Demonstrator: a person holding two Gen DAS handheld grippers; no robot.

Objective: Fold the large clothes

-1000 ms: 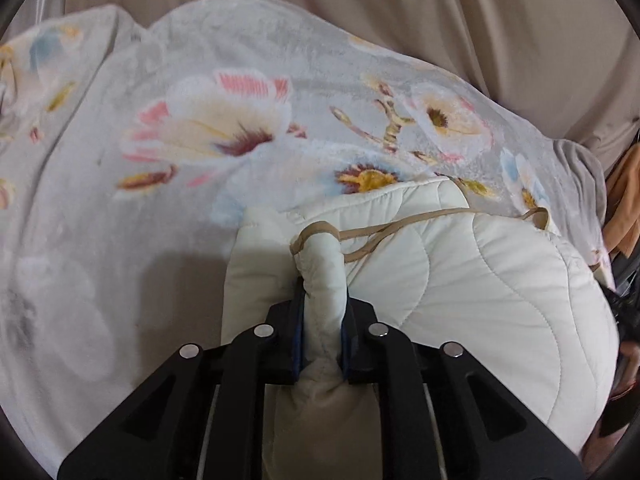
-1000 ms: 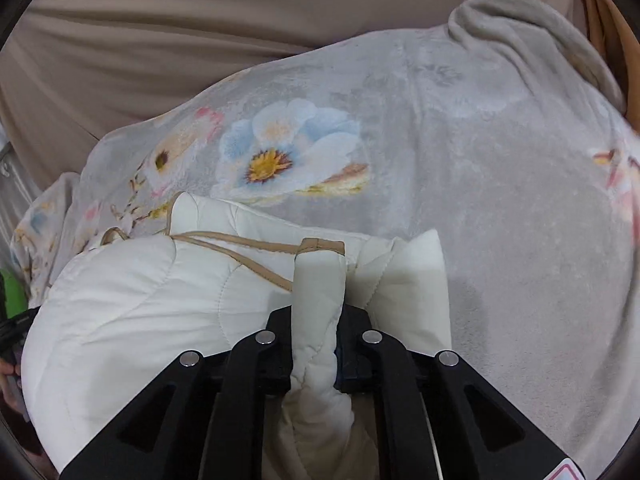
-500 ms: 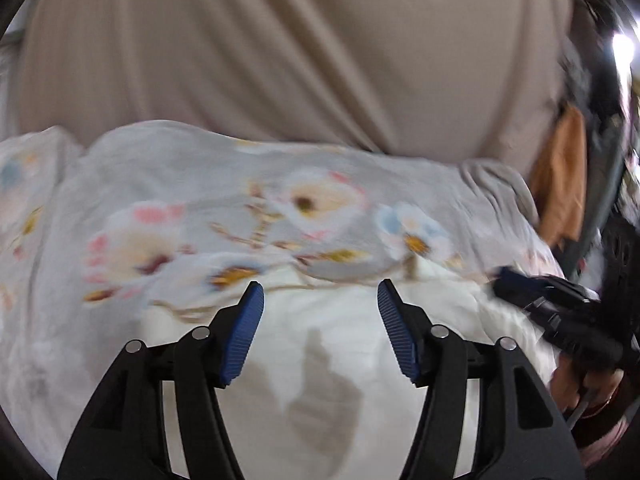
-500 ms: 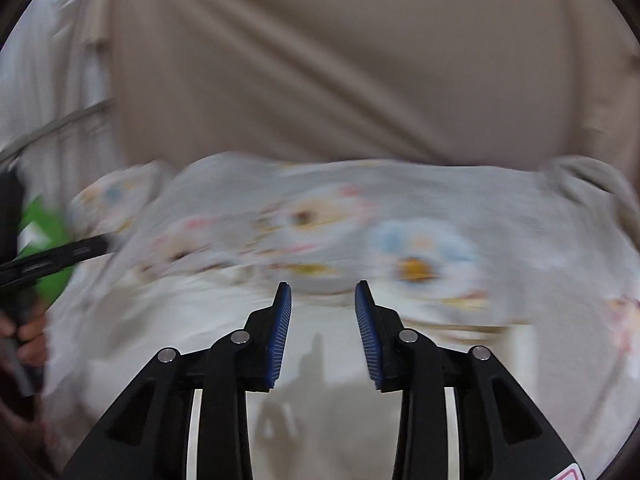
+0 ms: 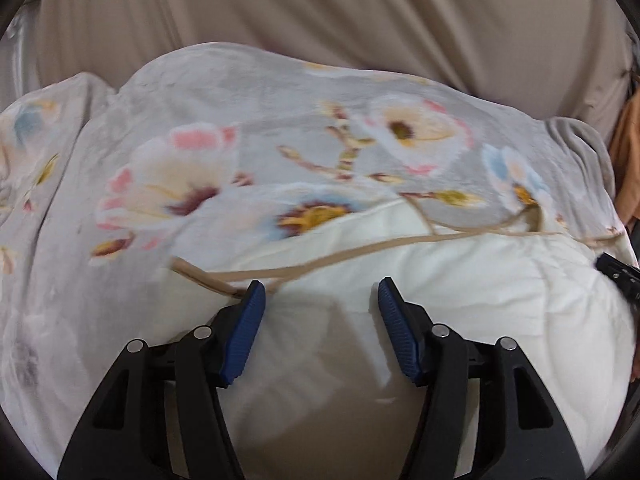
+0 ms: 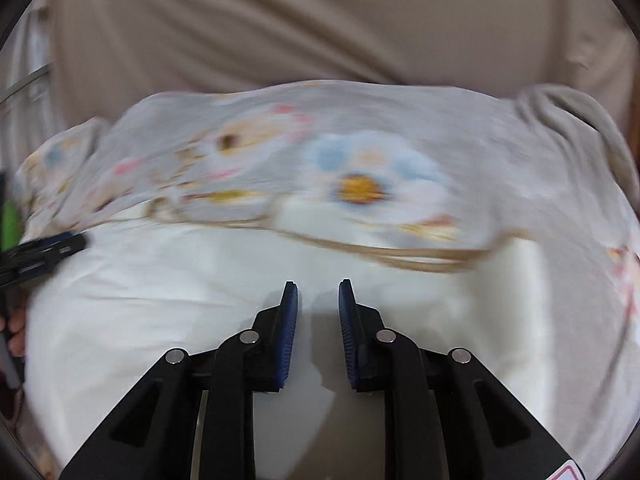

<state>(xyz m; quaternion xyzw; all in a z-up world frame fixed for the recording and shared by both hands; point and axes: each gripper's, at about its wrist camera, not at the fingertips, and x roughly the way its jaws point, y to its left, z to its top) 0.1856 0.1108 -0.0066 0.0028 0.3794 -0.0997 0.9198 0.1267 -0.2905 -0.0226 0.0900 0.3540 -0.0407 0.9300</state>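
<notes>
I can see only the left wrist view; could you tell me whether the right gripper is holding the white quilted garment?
Observer: No. The right gripper has just been closing to a narrow gap, with nothing between its jaws. It hangs over the white quilted garment.
Operator: Where is the garment's right corner?
Observer: The corner lies on the floral blanket, where the tan trim ends.
Operator: Is there anything at that view's left edge?
Observer: A green object, too blurred to identify.
</notes>
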